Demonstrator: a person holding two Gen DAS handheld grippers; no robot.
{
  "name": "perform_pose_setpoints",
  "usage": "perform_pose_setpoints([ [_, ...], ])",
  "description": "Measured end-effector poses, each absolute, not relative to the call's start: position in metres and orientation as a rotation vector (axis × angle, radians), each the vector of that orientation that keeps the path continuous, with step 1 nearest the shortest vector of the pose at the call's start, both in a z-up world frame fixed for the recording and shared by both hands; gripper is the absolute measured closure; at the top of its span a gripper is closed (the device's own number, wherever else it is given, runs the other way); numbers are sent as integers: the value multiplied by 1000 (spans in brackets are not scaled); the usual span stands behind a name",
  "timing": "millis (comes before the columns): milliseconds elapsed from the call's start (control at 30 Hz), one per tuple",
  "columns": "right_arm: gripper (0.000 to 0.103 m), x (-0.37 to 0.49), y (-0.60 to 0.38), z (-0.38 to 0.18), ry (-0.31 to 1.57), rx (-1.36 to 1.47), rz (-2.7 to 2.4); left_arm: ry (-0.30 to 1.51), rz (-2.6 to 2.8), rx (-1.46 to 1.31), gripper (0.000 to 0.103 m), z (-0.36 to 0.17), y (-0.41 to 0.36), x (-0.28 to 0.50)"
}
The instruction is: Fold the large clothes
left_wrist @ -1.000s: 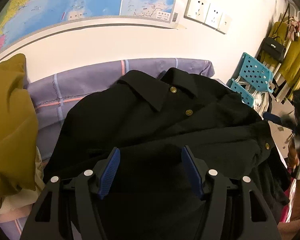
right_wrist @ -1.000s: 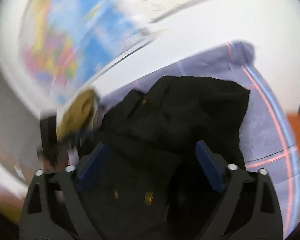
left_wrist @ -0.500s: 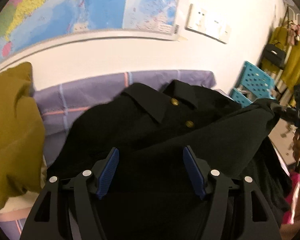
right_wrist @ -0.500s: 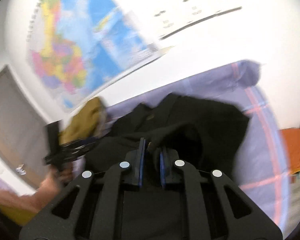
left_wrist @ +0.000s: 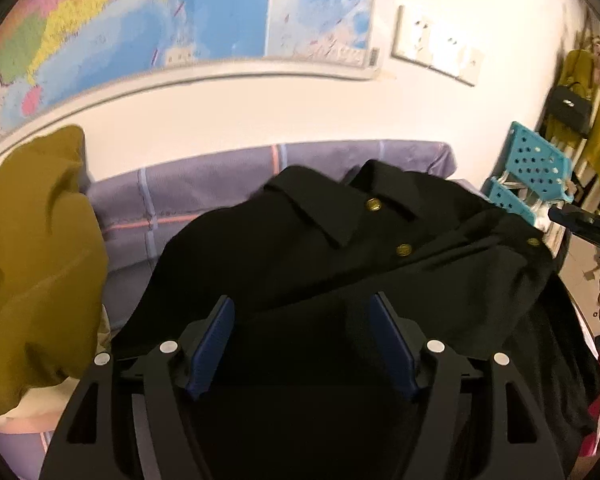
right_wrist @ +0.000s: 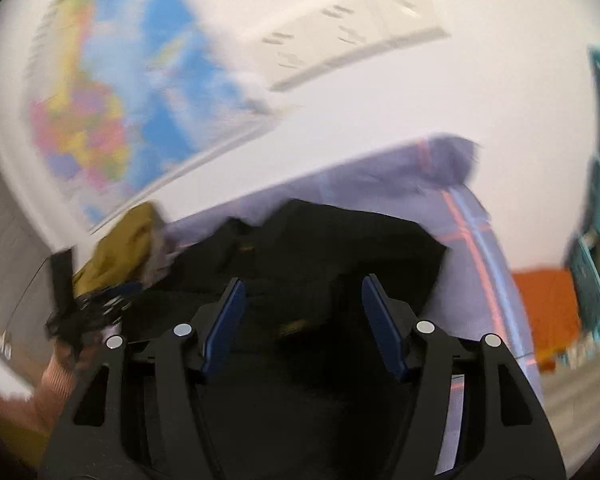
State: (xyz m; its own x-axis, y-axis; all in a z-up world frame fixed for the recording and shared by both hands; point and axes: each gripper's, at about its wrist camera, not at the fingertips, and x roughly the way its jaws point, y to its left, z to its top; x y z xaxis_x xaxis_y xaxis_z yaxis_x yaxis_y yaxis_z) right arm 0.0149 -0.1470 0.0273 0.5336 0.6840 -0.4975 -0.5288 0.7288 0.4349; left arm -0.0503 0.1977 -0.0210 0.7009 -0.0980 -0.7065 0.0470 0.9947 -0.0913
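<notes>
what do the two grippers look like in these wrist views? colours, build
Left gripper and right gripper match: black plastic linkage frames with cut-out slots, silver round pivot pins, two flat dark-blue ribbed pads. No cables or markings visible. A ribbed pinkish sleeve shows.

Wall map (left_wrist: 204, 12), blue crates (left_wrist: 532, 172), perhaps a mustard garment (left_wrist: 32, 260).

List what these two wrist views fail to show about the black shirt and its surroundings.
- Black shirt: its lower hem, left wrist view, hidden behind the left tongs.
- Shirt buttons, right wrist view: smeared by motion blur.
- Wall map, right wrist view: too blurred to read.
- Mustard garment, left wrist view: cut off by the left edge.
</notes>
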Motion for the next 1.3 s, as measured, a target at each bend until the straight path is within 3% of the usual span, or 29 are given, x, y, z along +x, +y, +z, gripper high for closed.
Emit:
perform_pose_setpoints([
  [200, 57, 15, -91, -2, 789, 5, 806, 787, -207, 33, 35, -27, 171, -70],
  [267, 74, 30, -86, -17, 818, -13, 755, 850, -198, 48, 35, -41, 167, -61],
  [333, 81, 55, -86, -33, 872, 23, 726, 870, -167, 54, 35, -50, 167, -51],
  [400, 80, 66, -84, -36, 878, 36, 719, 883, -138, 53, 35, -52, 167, -41],
  [500, 63, 62, -86, -23, 878, 61, 744, 883, -100, 60, 35, -49, 163, -38],
  [633, 27, 30, -112, 7, 807, 109, 759, 821, -114, 37, 32, -31, 173, -62],
  [667, 23, 18, -123, 14, 789, 103, 738, 804, -123, 21, 29, -26, 178, -73],
  [867, 19, -35, -192, -4, 870, 200, 685, 787, -76, -85, 19, -20, 225, -154],
  [1000, 18, -67, -240, -32, 927, 331, 631, 860, -73, -164, 19, -41, 243, -193],
  [1300, 18, -105, -244, -56, 974, 334, 686, 955, -185, -305, 14, -73, 238, -233],
])
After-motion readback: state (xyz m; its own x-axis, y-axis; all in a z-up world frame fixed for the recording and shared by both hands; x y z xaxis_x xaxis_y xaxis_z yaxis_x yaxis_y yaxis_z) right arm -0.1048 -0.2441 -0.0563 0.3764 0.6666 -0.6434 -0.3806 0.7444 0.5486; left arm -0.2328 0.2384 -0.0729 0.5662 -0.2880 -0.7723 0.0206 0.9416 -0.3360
